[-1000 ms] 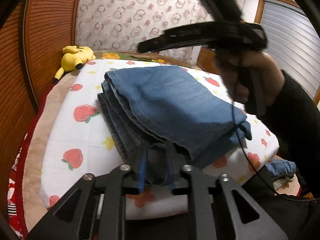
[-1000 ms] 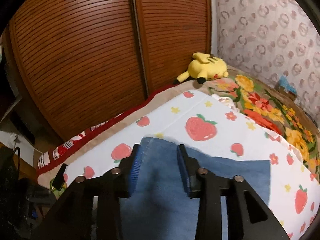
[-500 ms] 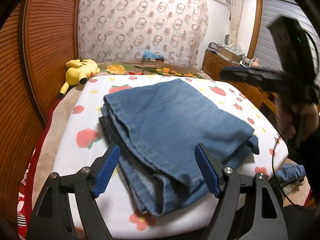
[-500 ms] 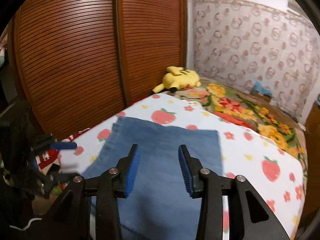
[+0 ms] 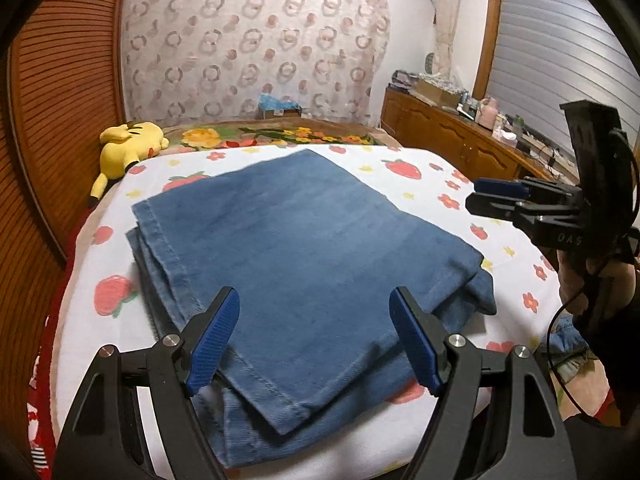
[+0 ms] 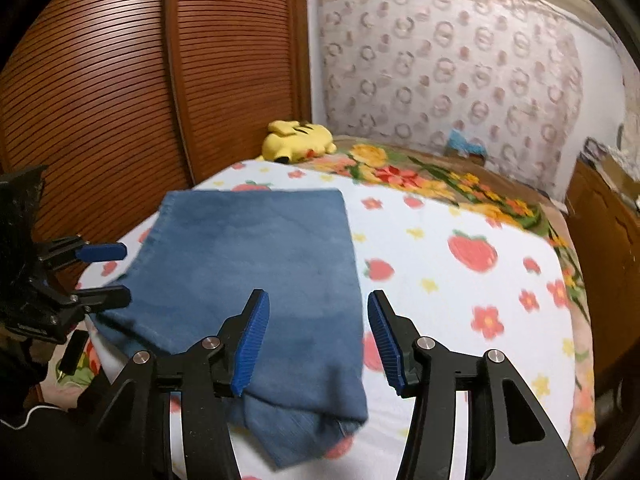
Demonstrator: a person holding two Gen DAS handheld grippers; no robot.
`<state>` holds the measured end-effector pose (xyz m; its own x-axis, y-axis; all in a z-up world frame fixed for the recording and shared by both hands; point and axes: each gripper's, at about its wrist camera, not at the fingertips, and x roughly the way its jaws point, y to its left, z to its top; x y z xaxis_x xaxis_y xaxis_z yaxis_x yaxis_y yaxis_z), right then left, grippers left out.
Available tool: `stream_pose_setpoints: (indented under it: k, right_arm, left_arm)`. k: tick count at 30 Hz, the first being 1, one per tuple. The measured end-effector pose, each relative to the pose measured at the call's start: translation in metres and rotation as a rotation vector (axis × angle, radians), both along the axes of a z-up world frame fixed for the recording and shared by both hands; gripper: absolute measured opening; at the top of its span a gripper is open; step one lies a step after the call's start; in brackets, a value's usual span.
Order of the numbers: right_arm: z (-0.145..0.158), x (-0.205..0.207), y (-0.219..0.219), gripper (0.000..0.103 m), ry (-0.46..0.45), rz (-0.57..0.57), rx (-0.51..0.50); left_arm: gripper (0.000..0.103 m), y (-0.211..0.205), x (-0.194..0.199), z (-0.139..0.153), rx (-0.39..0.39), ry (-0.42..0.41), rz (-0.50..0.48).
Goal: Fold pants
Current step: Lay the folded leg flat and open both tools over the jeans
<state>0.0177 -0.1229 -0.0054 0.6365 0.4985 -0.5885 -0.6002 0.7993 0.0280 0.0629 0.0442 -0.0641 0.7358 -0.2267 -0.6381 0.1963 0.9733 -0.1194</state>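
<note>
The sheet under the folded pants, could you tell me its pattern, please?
White sheet with red strawberries and small flowers; clearest from the right wrist.

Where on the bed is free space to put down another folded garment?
Free: the strawberry blanket right of the folded jeans, up to the floral cover. Crowded: the near-left edge, with the left gripper, and the corner with the yellow plush.

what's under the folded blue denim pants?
The folded blue denim pants lie on a white strawberry-print blanket, which shows on every side. The patch beneath them is covered; nothing else pokes out.
</note>
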Motion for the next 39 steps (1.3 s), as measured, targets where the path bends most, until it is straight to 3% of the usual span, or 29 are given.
stream_pose_setpoints:
  k: [9, 19, 39]
  right_arm:
    - [-0.012, 0.006, -0.002, 0.053, 0.067, -0.045, 0.005]
    - [-0.018, 0.023, -0.001, 0.057, 0.128, -0.049, -0.006]
    - [-0.030, 0.048, -0.008, 0.058, 0.232, -0.053, 0.029]
  left_arm:
    - [0.078, -0.012, 0.007, -0.007, 0.016, 0.025, -0.007]
    - [0.078, -0.012, 0.018, -0.036, 0.051, 0.094, 0.007]
    - [0.078, -0.012, 0.020, -0.044, 0.066, 0.098, 0.006]
